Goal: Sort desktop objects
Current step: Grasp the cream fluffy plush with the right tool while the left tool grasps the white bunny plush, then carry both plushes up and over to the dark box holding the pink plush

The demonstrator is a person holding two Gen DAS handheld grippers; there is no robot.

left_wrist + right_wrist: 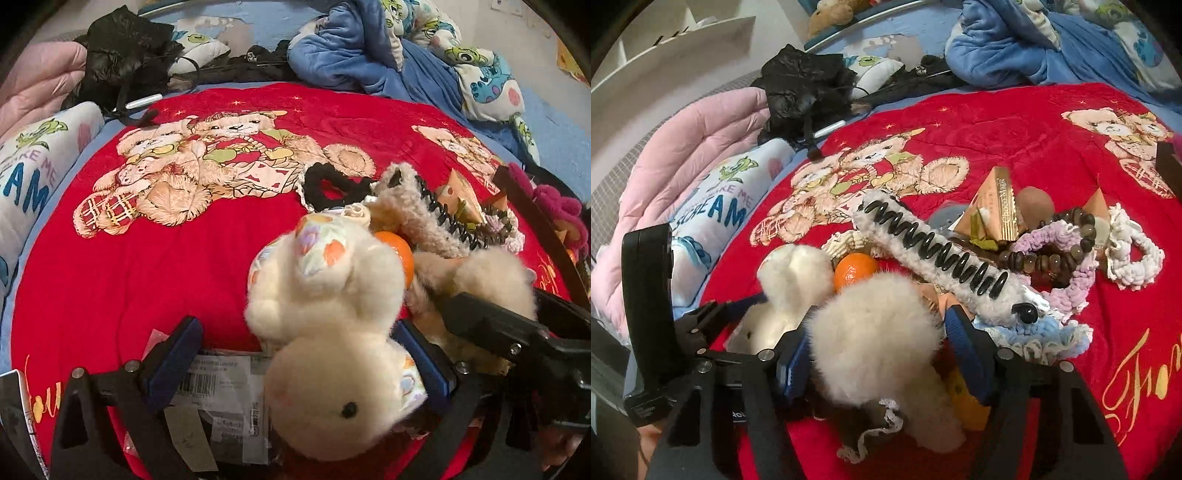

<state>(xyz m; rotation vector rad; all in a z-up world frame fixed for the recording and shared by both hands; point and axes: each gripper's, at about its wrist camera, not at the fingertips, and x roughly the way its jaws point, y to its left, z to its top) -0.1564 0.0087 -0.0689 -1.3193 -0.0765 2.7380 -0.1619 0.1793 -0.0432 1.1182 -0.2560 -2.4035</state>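
A white plush bunny (325,332) lies on the red bear-print blanket (147,277) between the wide-set fingers of my left gripper (297,332). It leans on the right pad (424,362) and is clear of the left one, so this gripper is open. My right gripper (877,325) straddles a beige fluffy pompom toy (875,332); the fur brushes the left pad (794,358), with a narrow gap at the right one. An orange (855,271) sits just beyond both toys. Behind lie a furry hair claw (945,258), a gold pyramid box (997,206) and a bead bracelet (1052,254).
Crocheted scrunchies in purple (1078,280), white (1134,254) and blue (1034,336) crowd the right side. A barcoded plastic packet (221,387) lies under my left gripper. A pink quilt (701,147), black bag (805,85) and blue bedding (1034,44) border the blanket.
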